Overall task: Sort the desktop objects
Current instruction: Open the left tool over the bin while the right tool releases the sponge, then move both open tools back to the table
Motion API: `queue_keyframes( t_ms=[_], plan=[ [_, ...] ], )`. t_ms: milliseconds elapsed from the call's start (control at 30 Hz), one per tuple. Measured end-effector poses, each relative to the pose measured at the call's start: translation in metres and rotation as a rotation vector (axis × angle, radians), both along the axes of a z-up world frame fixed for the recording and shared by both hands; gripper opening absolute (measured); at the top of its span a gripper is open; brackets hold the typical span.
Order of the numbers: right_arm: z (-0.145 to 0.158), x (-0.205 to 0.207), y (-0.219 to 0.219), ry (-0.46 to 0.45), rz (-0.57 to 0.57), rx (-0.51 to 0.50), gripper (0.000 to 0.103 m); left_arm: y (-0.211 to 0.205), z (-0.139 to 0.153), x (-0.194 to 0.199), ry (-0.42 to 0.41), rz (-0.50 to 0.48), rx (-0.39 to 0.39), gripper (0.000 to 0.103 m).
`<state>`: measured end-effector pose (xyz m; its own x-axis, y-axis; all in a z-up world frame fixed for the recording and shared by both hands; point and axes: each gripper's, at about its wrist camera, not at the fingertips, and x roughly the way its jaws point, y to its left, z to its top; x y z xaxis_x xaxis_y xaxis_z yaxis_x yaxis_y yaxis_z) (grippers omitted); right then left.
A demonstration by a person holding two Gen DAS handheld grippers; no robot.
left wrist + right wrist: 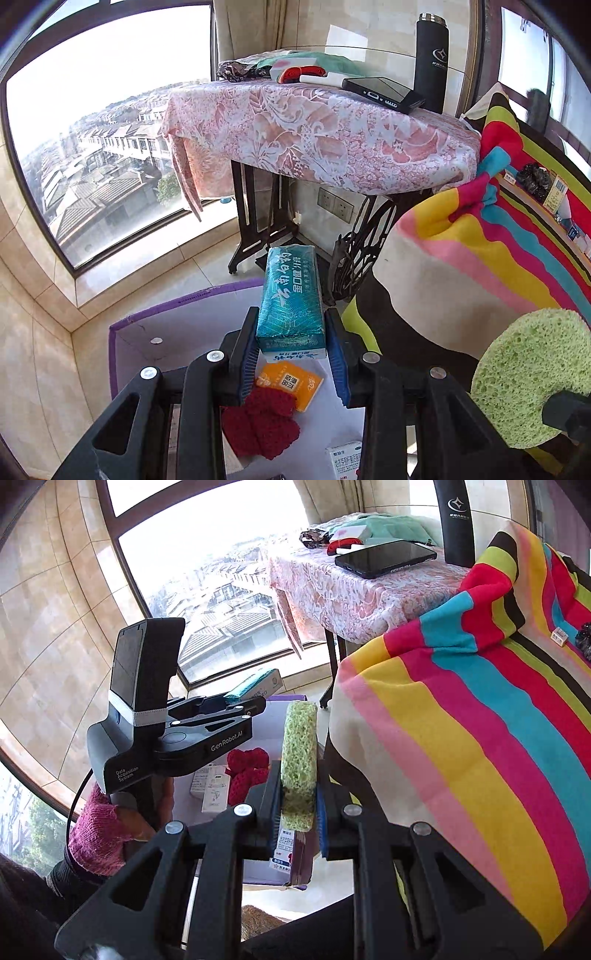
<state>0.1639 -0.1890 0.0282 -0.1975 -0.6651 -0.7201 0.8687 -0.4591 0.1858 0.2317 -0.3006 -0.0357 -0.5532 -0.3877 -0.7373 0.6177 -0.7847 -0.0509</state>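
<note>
I am gripping a teal toothpaste box [290, 302] in my left claw [291, 354], its blue pads pressing on the box's two long sides near its close end, so the box is pointing away from me. It is hanging over a purple-edged bin [122, 332], where a red knitted piece [258, 424], an orange packet [291, 384] and a white medicine box [343, 461] are lying. My right claw [297, 812] is closed tight on a green round sponge [299, 760], which is standing on edge between the pads, above the same bin [266, 878]. Just to my right, a striped cloth [461, 709] is draping over the desk. Farther back, a pink-patterned table [314, 133] is carrying a dark phone [384, 94] and a black flask [430, 62].
</note>
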Motion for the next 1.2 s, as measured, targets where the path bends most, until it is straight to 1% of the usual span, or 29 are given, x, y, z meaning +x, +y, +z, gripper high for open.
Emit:
queue_keyframes(
  t_ms=[167,367,500,533,567,600,633,667,733,867,967,1067,1133,1200],
  plan=[
    [-0.026,0.028,-0.034,-0.039,0.134,0.069,0.019,-0.024,-0.015,0.016,-0.027,0.075,0.012,0.035],
    [-0.046,0.056,-0.053,-0.059,0.248,0.112,0.019,-0.046,-0.027,0.036,-0.061,0.147,0.017,0.035],
    [-0.054,0.062,-0.060,-0.130,0.313,0.120,0.021,-0.057,-0.032,0.047,-0.083,0.191,0.021,0.037],
    [-0.054,0.062,-0.062,-0.144,0.327,0.120,0.024,-0.060,-0.033,0.050,-0.090,0.206,0.029,0.040],
    [-0.054,0.062,-0.063,-0.148,0.334,0.114,0.029,-0.063,-0.034,0.053,-0.096,0.223,0.036,0.054],
    [-0.052,0.061,-0.063,-0.145,0.331,0.106,0.044,-0.066,-0.034,0.054,-0.101,0.243,0.044,0.072],
    [-0.050,0.059,-0.061,-0.139,0.321,0.095,0.062,-0.067,-0.033,0.057,-0.101,0.266,0.048,0.080],
    [-0.047,0.057,-0.058,-0.135,0.307,0.081,0.068,-0.068,-0.031,0.058,-0.094,0.279,0.047,0.084],
    [-0.040,0.048,-0.051,-0.137,0.274,0.045,0.069,-0.066,-0.027,0.057,-0.089,0.283,0.042,0.084],
    [-0.025,0.023,-0.026,-0.108,0.168,-0.011,0.069,-0.050,-0.015,0.038,-0.082,0.225,0.042,0.084],
    [-0.012,-0.002,0.007,-0.081,0.046,-0.047,0.069,-0.023,0.002,0.014,-0.055,0.131,0.043,0.084],
    [0.006,-0.033,0.058,-0.049,-0.107,-0.098,0.069,0.020,0.027,-0.022,-0.004,-0.044,0.047,0.084],
    [0.016,-0.057,0.099,-0.035,-0.225,-0.134,0.073,0.054,0.044,-0.051,0.023,-0.179,0.020,0.084],
    [0.025,-0.081,0.141,-0.031,-0.350,-0.158,0.075,0.090,0.057,-0.083,0.029,-0.307,-0.005,0.084]
  ],
)
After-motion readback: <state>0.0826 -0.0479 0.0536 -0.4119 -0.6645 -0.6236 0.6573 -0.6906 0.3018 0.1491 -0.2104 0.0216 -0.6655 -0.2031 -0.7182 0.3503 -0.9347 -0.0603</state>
